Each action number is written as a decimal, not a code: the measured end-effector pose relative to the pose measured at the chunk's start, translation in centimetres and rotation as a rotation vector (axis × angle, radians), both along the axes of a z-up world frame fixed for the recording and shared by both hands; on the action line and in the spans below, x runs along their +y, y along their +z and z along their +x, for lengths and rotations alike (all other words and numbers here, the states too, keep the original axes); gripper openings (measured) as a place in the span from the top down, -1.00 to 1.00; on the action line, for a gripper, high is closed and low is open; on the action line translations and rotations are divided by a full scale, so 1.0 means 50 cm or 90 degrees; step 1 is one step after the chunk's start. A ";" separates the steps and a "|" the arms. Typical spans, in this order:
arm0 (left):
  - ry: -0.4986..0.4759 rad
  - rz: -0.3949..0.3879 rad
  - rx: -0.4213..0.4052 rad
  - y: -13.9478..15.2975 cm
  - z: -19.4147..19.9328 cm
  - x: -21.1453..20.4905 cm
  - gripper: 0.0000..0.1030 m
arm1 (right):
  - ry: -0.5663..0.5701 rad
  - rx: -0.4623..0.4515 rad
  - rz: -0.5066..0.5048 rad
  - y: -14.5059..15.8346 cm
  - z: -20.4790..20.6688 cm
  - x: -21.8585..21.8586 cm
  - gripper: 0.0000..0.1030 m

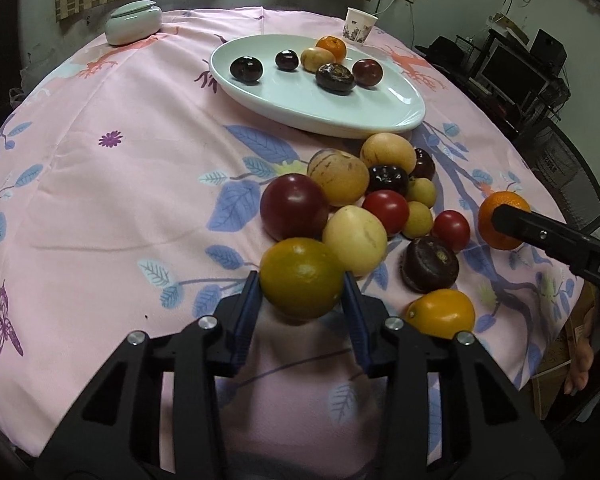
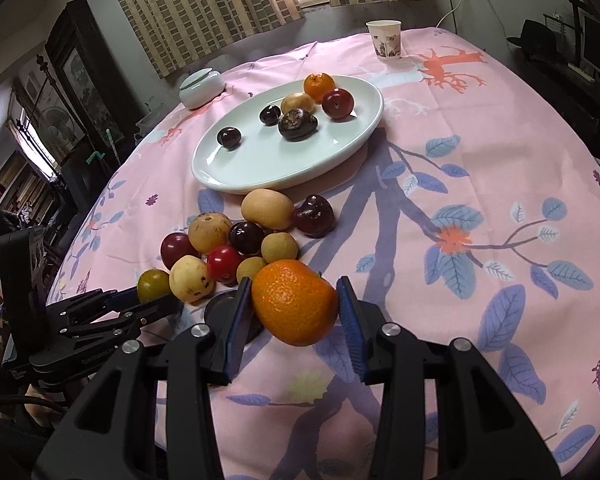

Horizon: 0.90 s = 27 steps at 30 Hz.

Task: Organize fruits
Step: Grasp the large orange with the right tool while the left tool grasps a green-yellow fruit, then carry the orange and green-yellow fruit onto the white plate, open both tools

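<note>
My left gripper (image 1: 302, 290) is shut on a greenish-yellow citrus (image 1: 301, 283) at the near edge of a pile of mixed fruit (image 1: 352, 196) on the pink cloth. My right gripper (image 2: 294, 300) is shut on an orange mandarin (image 2: 295, 300), which also shows in the left wrist view (image 1: 500, 220), at the pile's right side. A white oval plate (image 1: 380, 108) behind the pile holds several fruits: dark cherries, a yellow fruit, a mandarin (image 1: 331, 48), a red plum and a dark passion fruit. The plate also shows in the right wrist view (image 2: 260, 172).
A small orange fruit (image 1: 442, 312) and a dark round fruit (image 1: 429, 264) lie near my left gripper. A paper cup (image 1: 359, 26) and a lidded white jar (image 1: 133, 22) stand at the table's far edge. A chair and desk clutter stand to the right.
</note>
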<state>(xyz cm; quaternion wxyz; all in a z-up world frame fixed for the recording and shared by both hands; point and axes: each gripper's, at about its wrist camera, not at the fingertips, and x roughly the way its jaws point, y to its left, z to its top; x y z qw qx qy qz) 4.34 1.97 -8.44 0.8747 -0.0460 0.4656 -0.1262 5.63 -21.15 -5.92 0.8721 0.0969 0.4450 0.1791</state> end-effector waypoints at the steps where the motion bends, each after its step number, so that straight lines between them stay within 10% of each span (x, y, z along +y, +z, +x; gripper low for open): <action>1: 0.000 -0.003 -0.008 0.008 -0.005 0.001 0.21 | 0.002 -0.002 -0.003 0.001 -0.002 0.003 0.17; 27: 0.000 0.006 -0.068 0.101 0.012 0.013 0.20 | 0.042 -0.054 -0.052 0.046 0.001 0.064 0.17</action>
